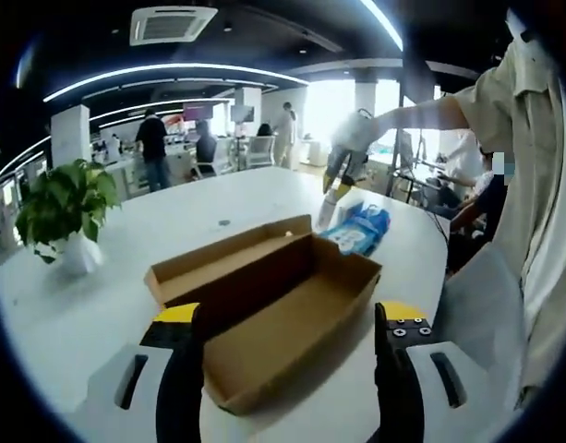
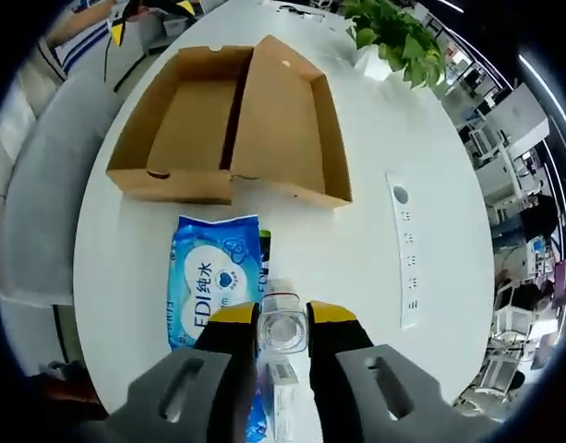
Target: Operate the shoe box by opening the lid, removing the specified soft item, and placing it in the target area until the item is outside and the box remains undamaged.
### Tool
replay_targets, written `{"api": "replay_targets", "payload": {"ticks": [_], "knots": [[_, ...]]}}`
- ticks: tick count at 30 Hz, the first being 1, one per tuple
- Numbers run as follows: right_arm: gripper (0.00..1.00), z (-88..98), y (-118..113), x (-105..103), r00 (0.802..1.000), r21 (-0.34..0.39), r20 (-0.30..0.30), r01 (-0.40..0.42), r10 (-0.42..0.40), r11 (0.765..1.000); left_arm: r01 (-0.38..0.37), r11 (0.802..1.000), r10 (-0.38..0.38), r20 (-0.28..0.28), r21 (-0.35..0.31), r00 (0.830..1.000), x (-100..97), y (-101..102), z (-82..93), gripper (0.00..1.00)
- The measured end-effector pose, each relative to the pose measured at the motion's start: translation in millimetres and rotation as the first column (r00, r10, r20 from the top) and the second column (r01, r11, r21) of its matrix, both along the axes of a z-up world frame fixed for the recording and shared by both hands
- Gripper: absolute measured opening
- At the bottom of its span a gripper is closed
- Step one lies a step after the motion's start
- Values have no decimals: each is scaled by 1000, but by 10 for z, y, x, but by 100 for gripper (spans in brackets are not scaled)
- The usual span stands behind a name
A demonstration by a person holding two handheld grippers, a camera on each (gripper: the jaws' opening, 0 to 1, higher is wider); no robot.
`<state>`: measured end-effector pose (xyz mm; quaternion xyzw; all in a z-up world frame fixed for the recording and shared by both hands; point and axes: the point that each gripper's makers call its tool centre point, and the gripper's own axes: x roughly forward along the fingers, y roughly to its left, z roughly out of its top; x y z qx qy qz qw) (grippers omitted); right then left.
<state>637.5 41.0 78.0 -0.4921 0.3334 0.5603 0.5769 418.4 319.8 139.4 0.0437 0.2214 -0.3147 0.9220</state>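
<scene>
— Since the shoe box (image 2: 229,125) lies open with its lid folded flat beside the tray, can you see inside?

— Yes, in the right gripper view both halves look bare cardboard. The blue wipes pack (image 2: 213,277) lies flat on the white table (image 2: 375,277), just beside the box's front wall.

— And the right gripper (image 2: 283,318)?

— Its jaws are closed on a small clear bottle (image 2: 283,323); its lower part is hidden between them.

— The left gripper (image 1: 290,323)?

— Jaws spread wide, holding nothing, before the box's near corner.

— What sits past the box?

— A potted plant (image 1: 66,208), and the pack, partly hidden by the far wall. Something pale stands beside it, perhaps the bottle; too blurred to tell.
</scene>
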Motion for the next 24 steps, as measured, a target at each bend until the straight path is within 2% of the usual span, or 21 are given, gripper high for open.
{"api": "replay_targets", "payload": {"ticks": [7, 14, 22, 24], "knots": [[17, -148, -62, 42, 1000, -79, -14, -20, 19, 997, -8, 1000, 8, -8, -1, 1000, -32, 9, -42, 77], [17, -245, -50, 49, 999, -89, -50, -6, 2, 996, -23, 1000, 23, -15, 3, 1000, -62, 53, -81, 77], [18, -258, -33, 45, 998, -100, -66, -12, 5, 995, -43, 999, 43, -28, 2, 999, -85, 109, -134, 76], [18, -263, -40, 103, 998, -105, -67, -4, -3, 994, -43, 999, 43, -31, 3, 999, -87, 109, -150, 76]]}}
